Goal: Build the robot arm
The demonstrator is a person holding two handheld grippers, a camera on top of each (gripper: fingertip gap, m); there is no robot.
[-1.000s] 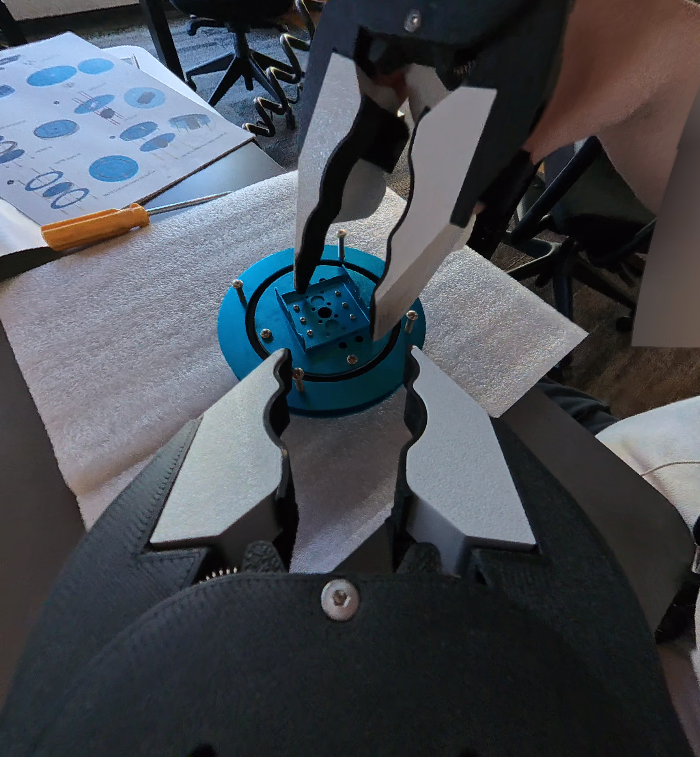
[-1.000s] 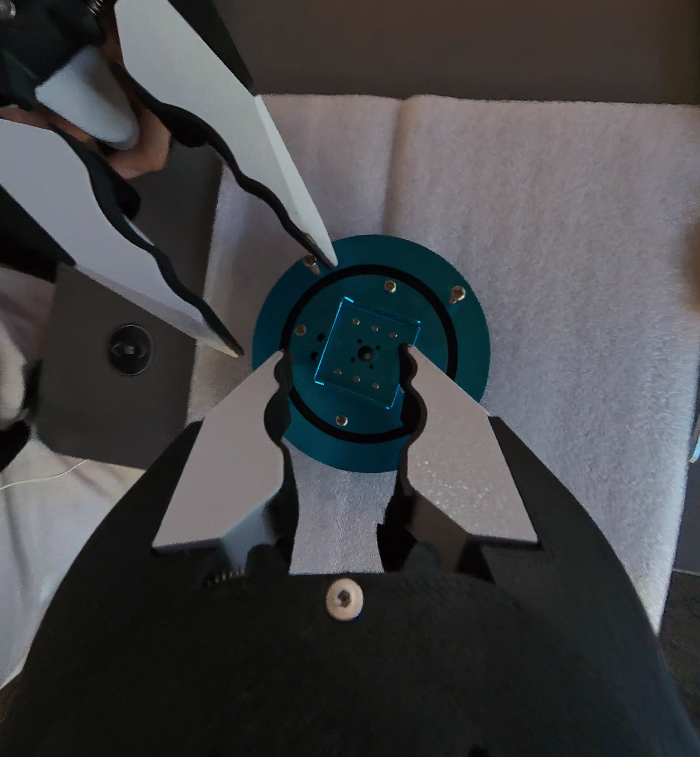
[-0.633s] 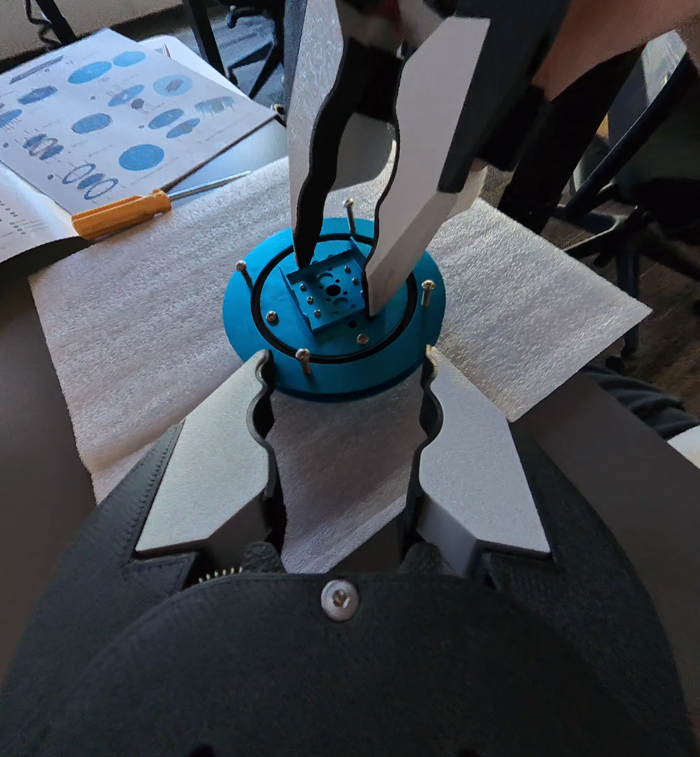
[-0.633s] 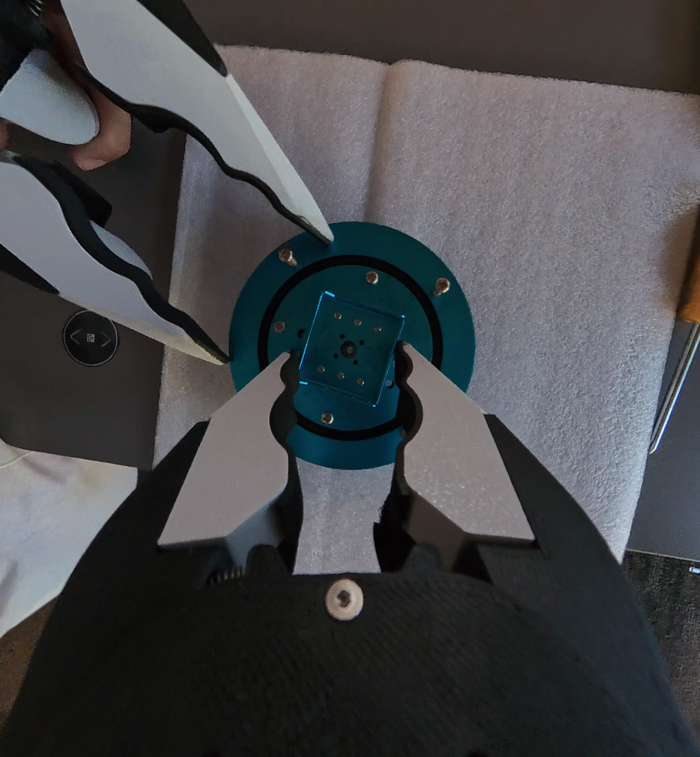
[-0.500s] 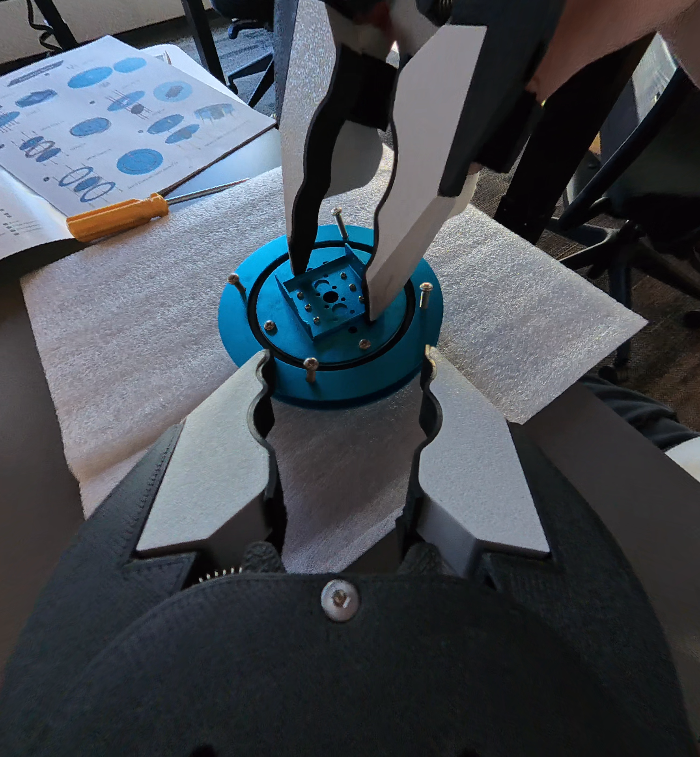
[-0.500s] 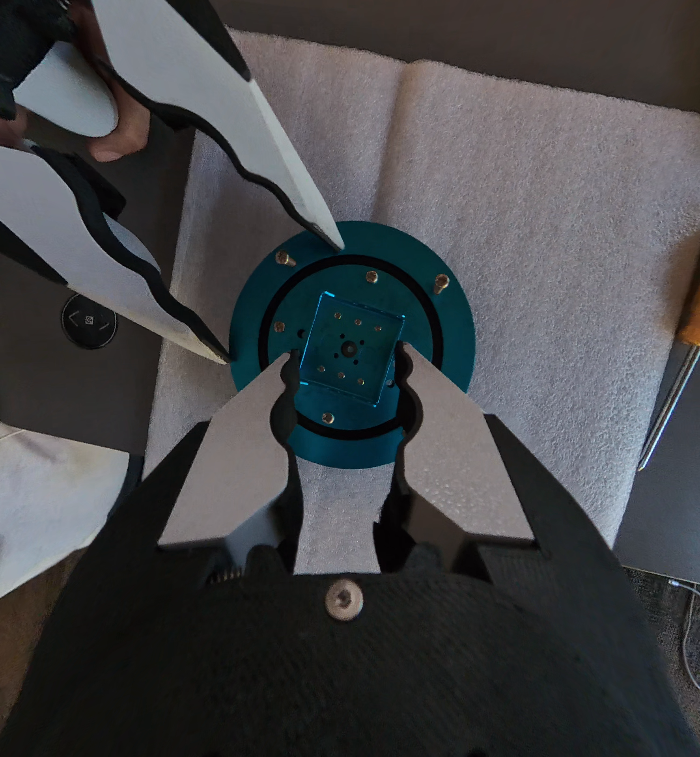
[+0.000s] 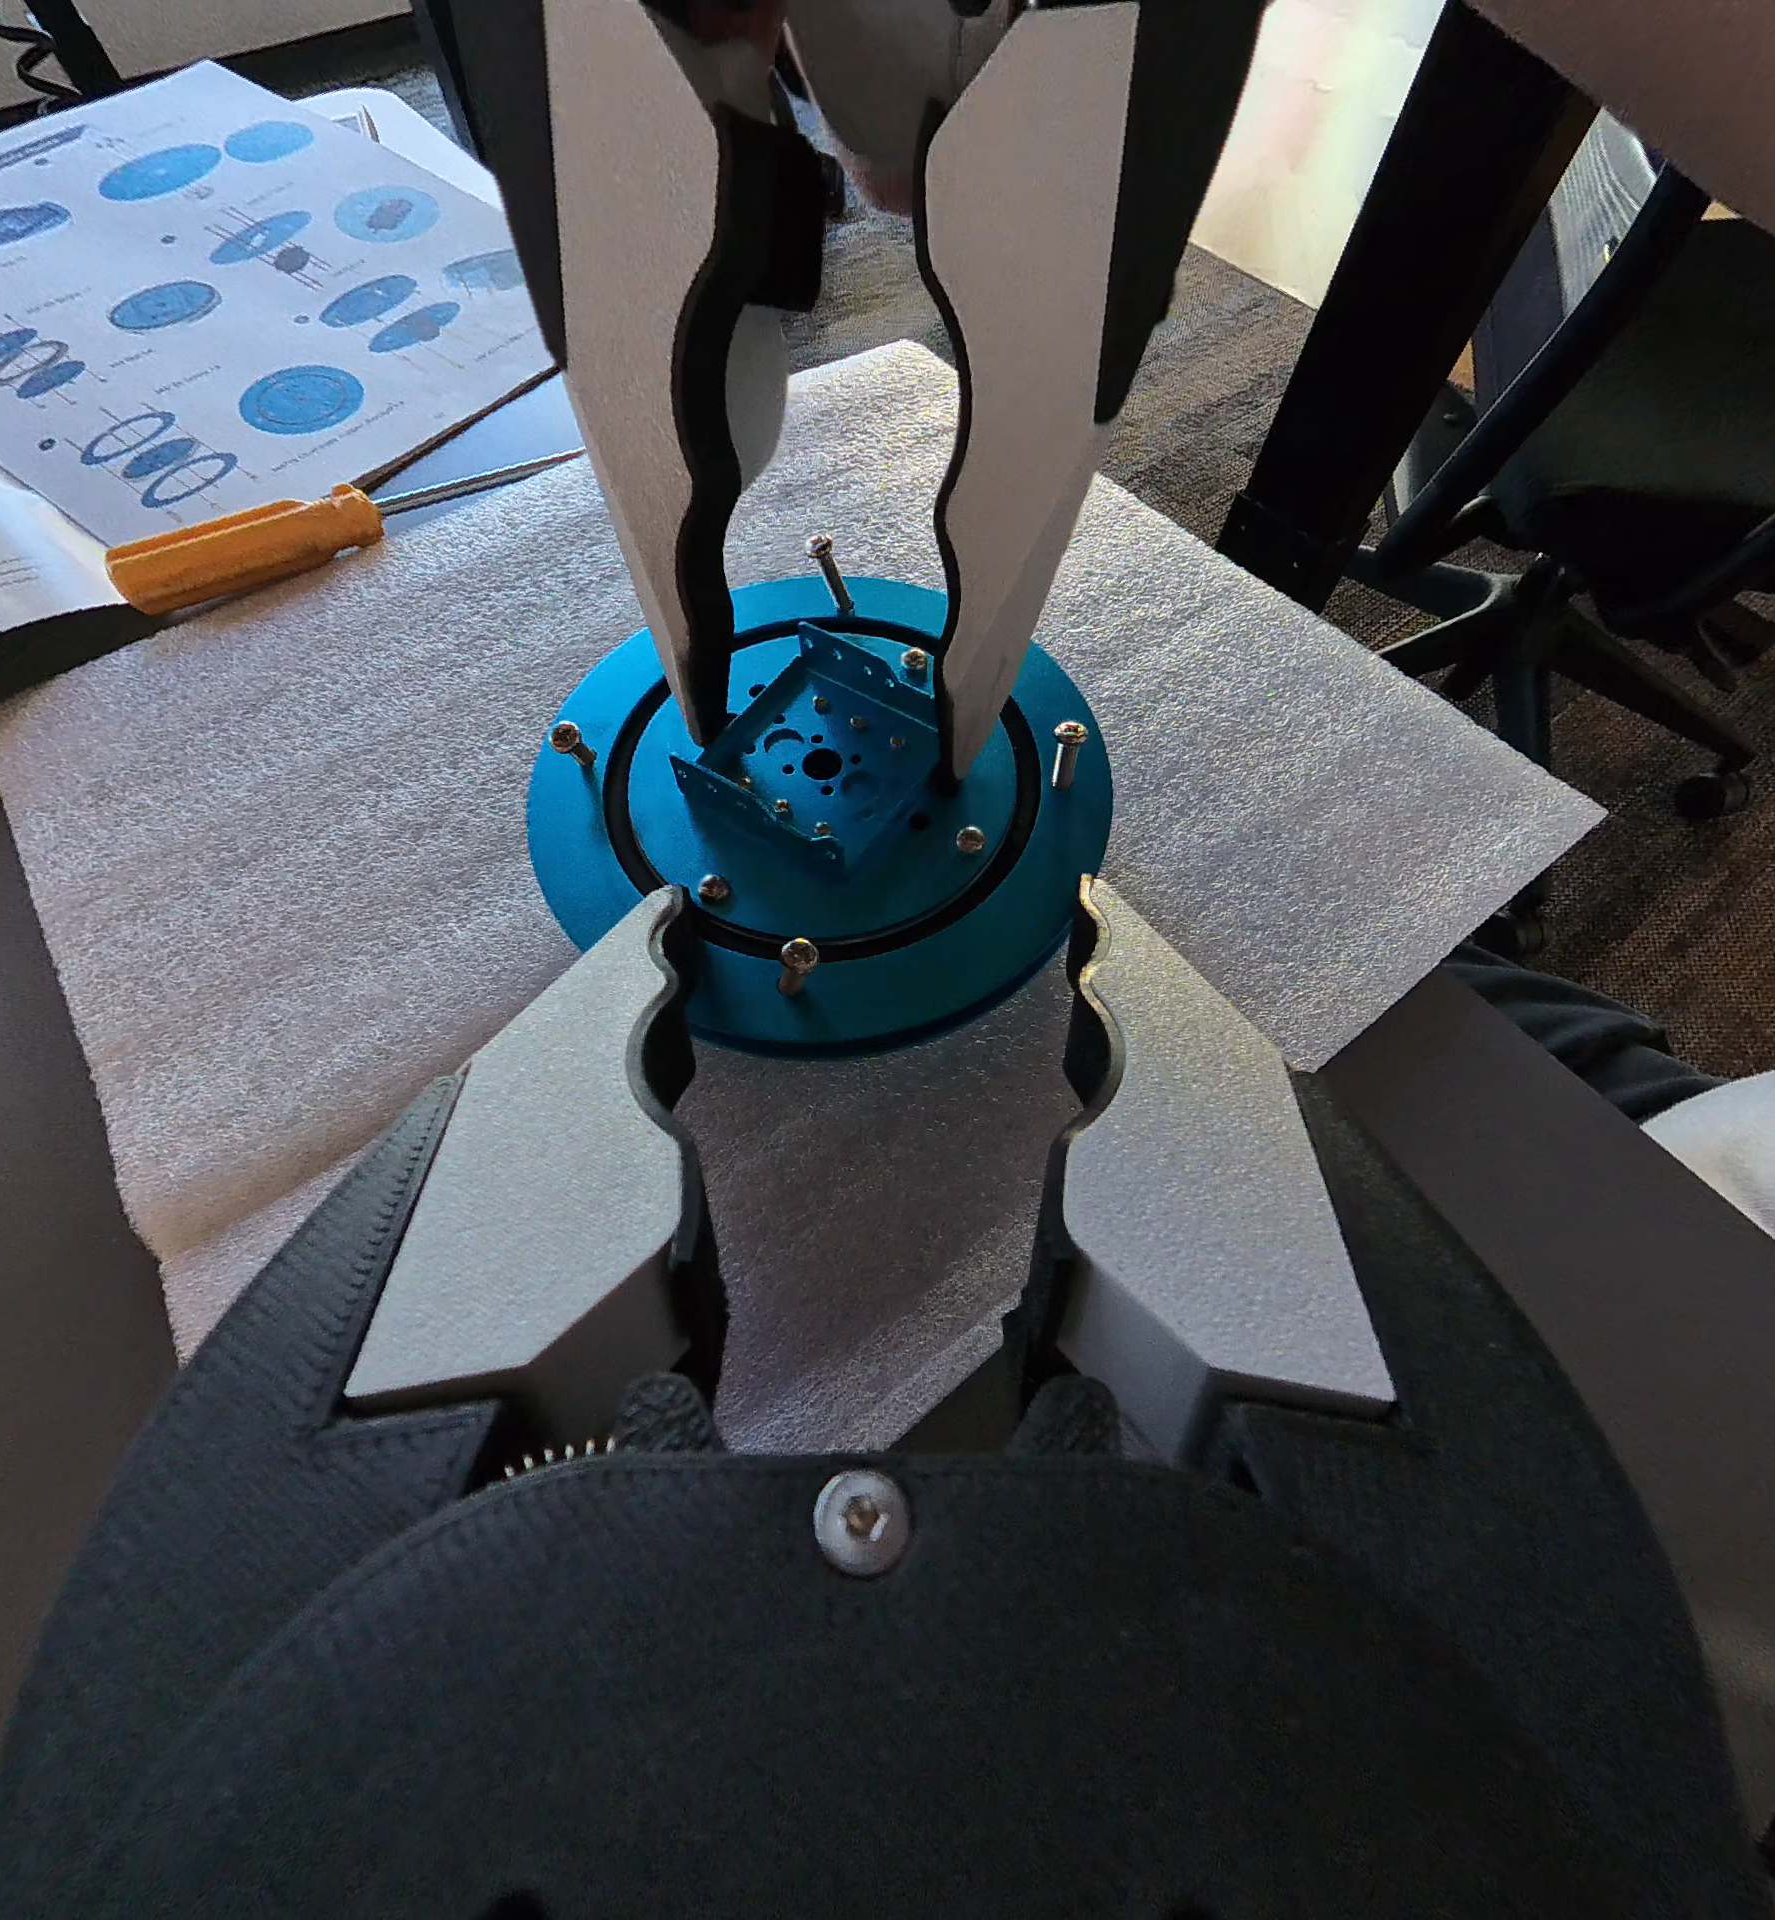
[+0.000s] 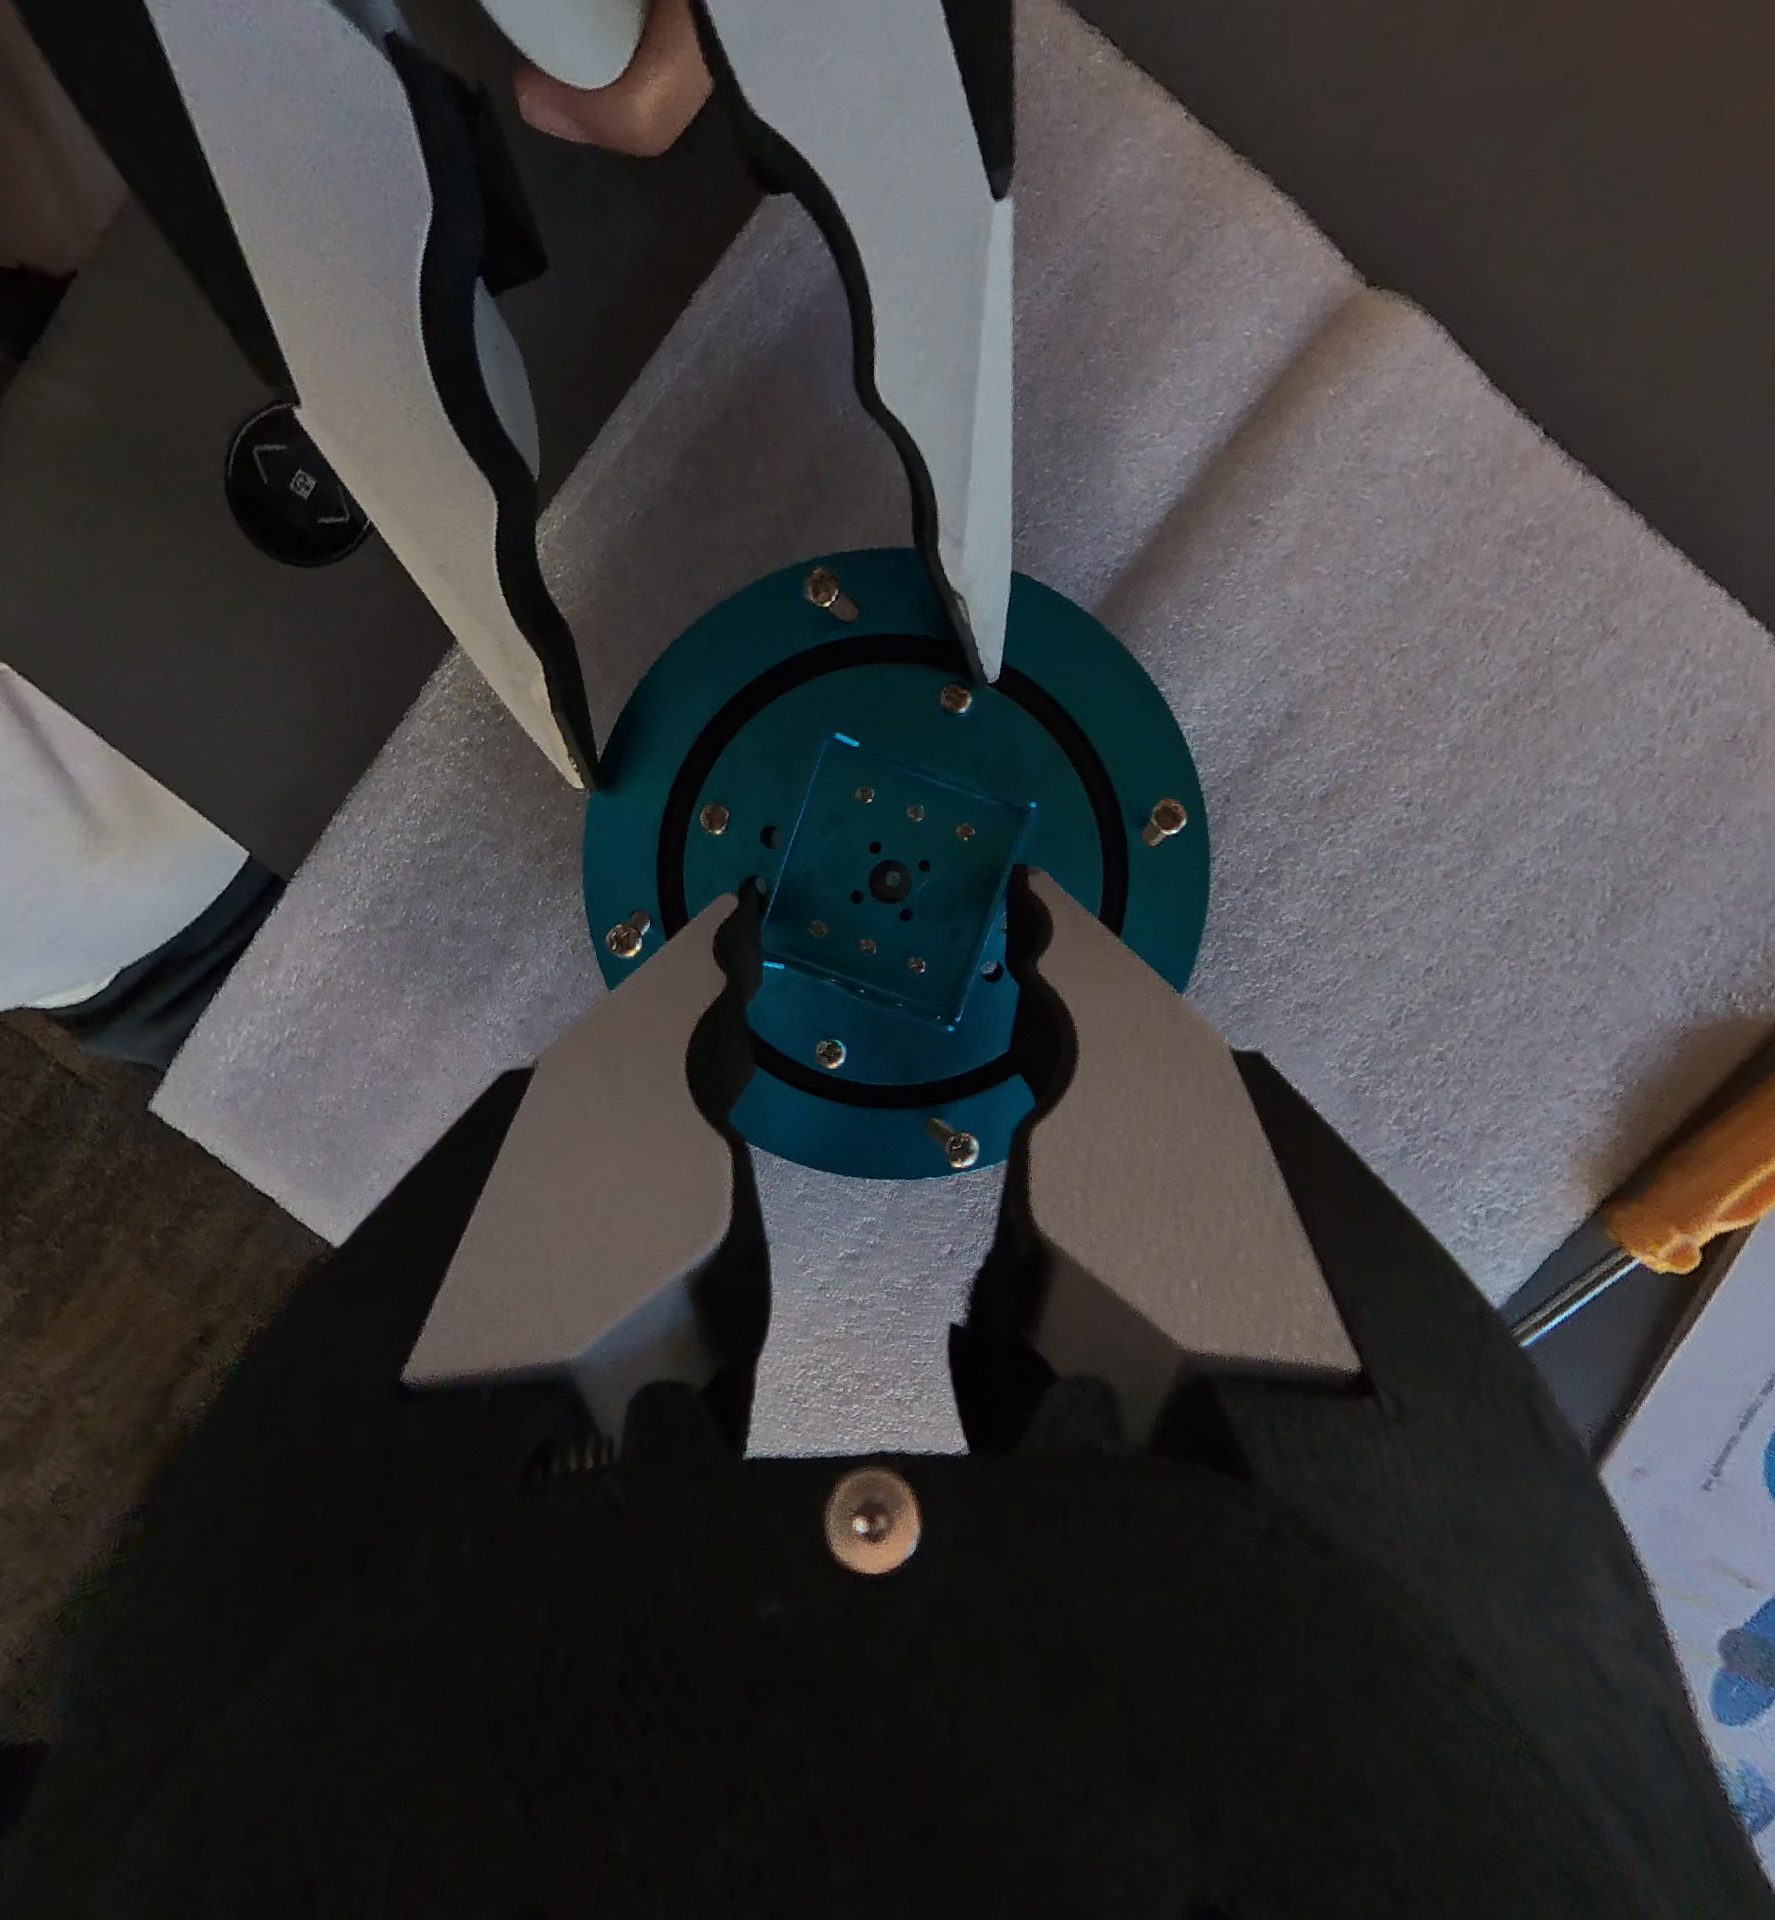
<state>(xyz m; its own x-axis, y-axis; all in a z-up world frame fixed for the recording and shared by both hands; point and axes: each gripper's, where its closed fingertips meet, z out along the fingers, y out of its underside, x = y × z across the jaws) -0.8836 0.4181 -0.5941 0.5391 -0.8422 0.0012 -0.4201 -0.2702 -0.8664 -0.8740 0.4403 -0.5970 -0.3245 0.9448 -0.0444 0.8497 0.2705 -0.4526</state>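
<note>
A round blue disc (image 7: 592, 831) with a black ring and several upright screws lies on a white foam sheet (image 7: 291, 831). A small blue square bracket (image 7: 821, 758) sits at its centre. My right gripper (image 8: 878, 894) comes down from above and is shut on the bracket (image 8: 893, 883), one tip at each side; it also shows in the left wrist view (image 7: 826, 753). My left gripper (image 7: 878, 904) is open and empty, its tips at the disc's near rim. In the right wrist view the left gripper (image 8: 779, 719) rests its tips on the disc (image 8: 1153, 914).
An orange-handled screwdriver (image 7: 239, 551) lies at the foam's far left edge, beside printed sheets with blue diagrams (image 7: 187, 291). The dark table has a round control button (image 8: 296, 488). An office chair (image 7: 1641, 499) stands beyond the table edge. A person's white clothing (image 7: 1756, 1174) is close on the right.
The right gripper has twisted about its axis with the bracket between its fingers. The left gripper has opened wider and stays at the disc's rim.
</note>
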